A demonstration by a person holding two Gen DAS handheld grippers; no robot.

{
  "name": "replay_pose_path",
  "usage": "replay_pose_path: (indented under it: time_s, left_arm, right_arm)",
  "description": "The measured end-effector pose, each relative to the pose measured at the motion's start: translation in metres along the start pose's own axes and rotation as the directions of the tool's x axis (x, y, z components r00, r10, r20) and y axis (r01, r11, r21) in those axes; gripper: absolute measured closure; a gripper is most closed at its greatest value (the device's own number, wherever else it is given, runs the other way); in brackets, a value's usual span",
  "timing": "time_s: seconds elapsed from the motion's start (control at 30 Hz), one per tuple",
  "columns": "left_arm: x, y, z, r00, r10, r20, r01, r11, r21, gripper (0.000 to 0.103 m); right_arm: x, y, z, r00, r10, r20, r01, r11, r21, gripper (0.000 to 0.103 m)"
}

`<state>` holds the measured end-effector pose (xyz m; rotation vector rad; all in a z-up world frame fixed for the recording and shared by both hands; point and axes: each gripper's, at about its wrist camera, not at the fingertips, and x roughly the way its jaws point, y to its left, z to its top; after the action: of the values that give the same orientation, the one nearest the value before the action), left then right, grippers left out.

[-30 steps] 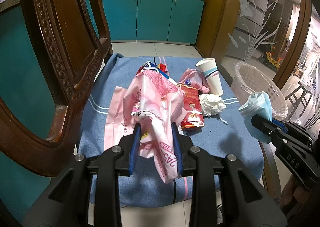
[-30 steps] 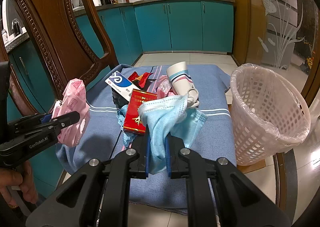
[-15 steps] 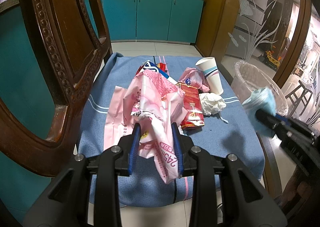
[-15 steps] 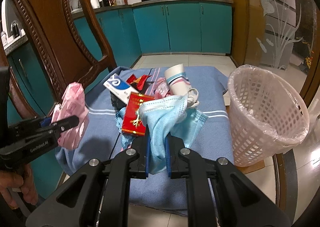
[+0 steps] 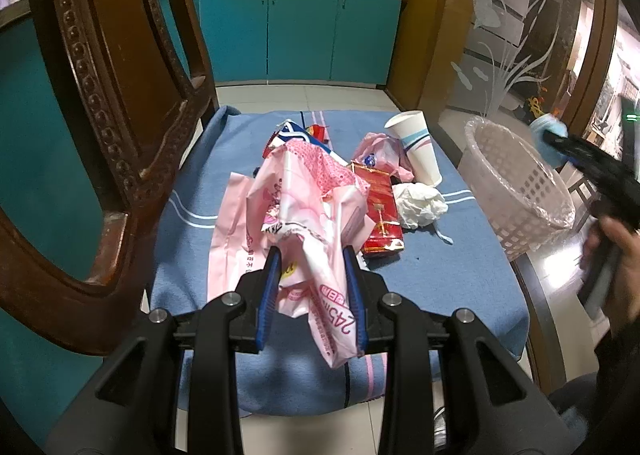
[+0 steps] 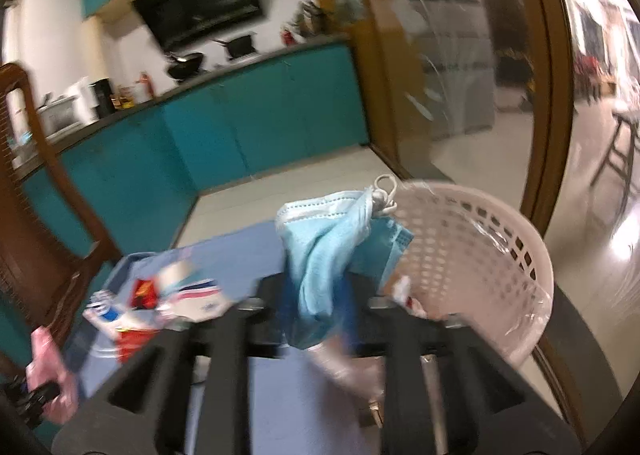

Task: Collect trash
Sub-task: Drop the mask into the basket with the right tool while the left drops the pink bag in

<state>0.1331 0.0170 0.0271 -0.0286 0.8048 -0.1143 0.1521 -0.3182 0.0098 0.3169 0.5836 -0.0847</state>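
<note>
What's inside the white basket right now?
In the right wrist view, the basket has a clear plastic liner, and a small white-and-red scrap lies low inside. The blue face mask, held by the right hand-held gripper, covers the near inner side; the frame is blurred.

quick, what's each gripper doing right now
Left gripper: closed on the pink plastic bag.
Right gripper: closed on the blue face mask, by the white basket.
</note>
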Motion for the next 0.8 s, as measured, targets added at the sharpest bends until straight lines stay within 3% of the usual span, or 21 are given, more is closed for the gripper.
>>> replay_pose_path:
  time_s: [0.13, 0.27, 0.43, 0.57, 0.63, 0.67, 0.7, 0.73, 0.77, 0.8]
  left_arm:
    - [0.001, -0.005, -0.003, 1.0, -0.028, 0.002, 0.028, 1.0, 0.014, 0.071]
    - [0.0, -0.019, -0.003, 0.998, -0.061, 0.008, 0.061, 0.997, 0.051, 0.072]
    - [0.009, -0.071, 0.02, 0.987, -0.16, -0.024, 0.162, 0.98, 0.115, 0.072]
    - [0.025, -0.149, 0.062, 0.969, -0.246, -0.023, 0.245, 0.948, 0.201, 0.072]
    - [0.039, -0.19, 0.087, 0.95, -0.308, -0.045, 0.31, 0.927, 0.209, 0.071]
    - [0.048, -0.212, 0.099, 0.943, -0.328, -0.055, 0.332, 0.916, 0.224, 0.067]
    - [0.056, -0.232, 0.109, 0.941, -0.336, -0.046, 0.337, 0.91, 0.241, 0.055]
    - [0.064, -0.246, 0.116, 0.943, -0.331, -0.027, 0.327, 0.911, 0.25, 0.04]
    - [0.07, -0.254, 0.119, 0.947, -0.322, -0.019, 0.316, 0.914, 0.254, 0.01]
    - [0.079, -0.262, 0.122, 0.951, -0.309, -0.018, 0.303, 0.918, 0.257, 0.006]
  right_arm:
    - [-0.011, -0.022, 0.008, 1.0, 0.014, 0.009, -0.015, 0.992, 0.122, 0.035]
    - [-0.074, -0.027, 0.012, 0.977, -0.003, 0.212, -0.042, 0.978, 0.204, 0.003]
    - [-0.103, -0.04, 0.011, 0.956, -0.023, 0.292, -0.059, 0.961, 0.27, 0.003]
    - [-0.117, -0.06, 0.009, 0.926, -0.109, 0.361, -0.028, 0.935, 0.355, 0.003]
    - [-0.119, -0.07, 0.006, 0.916, -0.141, 0.376, -0.02, 0.919, 0.394, 0.003]
    - [-0.12, -0.076, 0.006, 0.916, -0.146, 0.375, -0.021, 0.912, 0.409, 0.003]
    - [-0.119, -0.075, 0.004, 0.917, -0.145, 0.372, -0.023, 0.911, 0.412, 0.003]
    - [-0.118, -0.077, 0.005, 0.919, -0.146, 0.365, -0.019, 0.911, 0.413, 0.003]
    - [-0.116, -0.076, 0.005, 0.921, -0.146, 0.362, -0.018, 0.911, 0.413, 0.003]
    - [-0.116, -0.078, 0.005, 0.925, -0.14, 0.355, -0.019, 0.912, 0.409, 0.003]
